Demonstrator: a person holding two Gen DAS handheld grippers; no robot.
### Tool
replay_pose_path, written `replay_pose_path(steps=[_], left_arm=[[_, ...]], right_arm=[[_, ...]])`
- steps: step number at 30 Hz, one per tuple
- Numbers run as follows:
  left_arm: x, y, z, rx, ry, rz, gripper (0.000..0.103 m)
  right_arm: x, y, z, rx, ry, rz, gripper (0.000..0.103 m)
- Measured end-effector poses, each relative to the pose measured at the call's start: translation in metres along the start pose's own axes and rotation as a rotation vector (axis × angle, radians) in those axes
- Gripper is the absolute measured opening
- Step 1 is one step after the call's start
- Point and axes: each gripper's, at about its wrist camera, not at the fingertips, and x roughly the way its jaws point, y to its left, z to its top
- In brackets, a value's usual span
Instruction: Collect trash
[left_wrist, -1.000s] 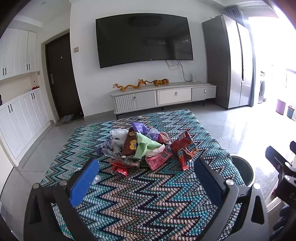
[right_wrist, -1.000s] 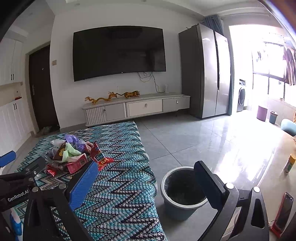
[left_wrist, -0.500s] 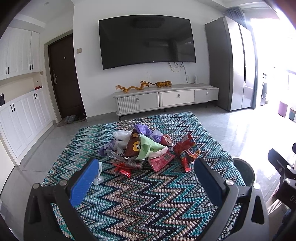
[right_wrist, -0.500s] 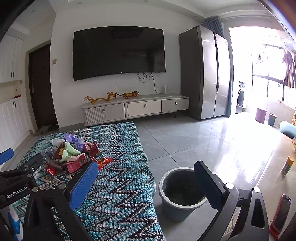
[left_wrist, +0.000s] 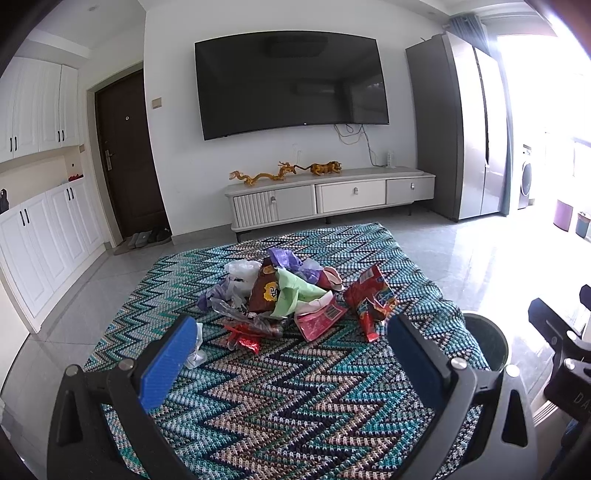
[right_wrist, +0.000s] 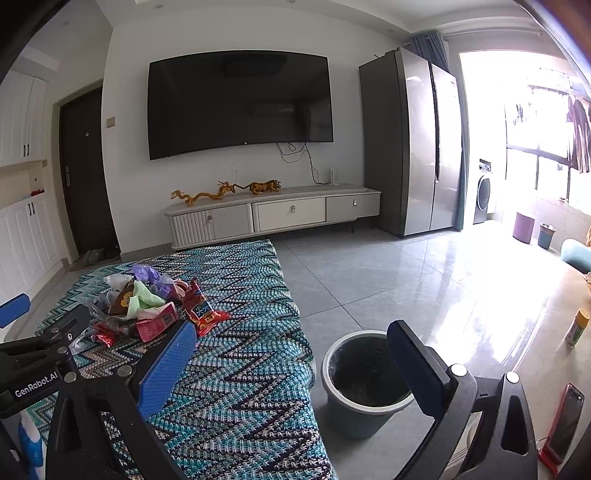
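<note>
A trash pile (left_wrist: 291, 299) of crumpled red, green, purple and white wrappers sits mid-bench on the zigzag cloth (left_wrist: 280, 398). The dark-lined bin (right_wrist: 365, 384) stands on the floor beside it. Left gripper (left_wrist: 291, 354) and right gripper (right_wrist: 291, 354) fingers are spread, holding nothing.

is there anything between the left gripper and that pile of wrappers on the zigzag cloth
Nothing visible blocks it. The left gripper is open and faces the pile of wrappers across bare zigzag cloth. A white crumpled scrap lies beside its left finger, off the direct line.
</note>
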Motion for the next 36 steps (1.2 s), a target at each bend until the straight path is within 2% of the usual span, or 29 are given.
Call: replay_pose_path(steps=[36], left_arm=[[0.0022, 0.0037, -0.0028, -0.010, -0.008, 0.018, 0.103]], right_arm=[[0.0049, -0.0056, 0.0002, 0.028, -0.017, 0.005, 0.103]])
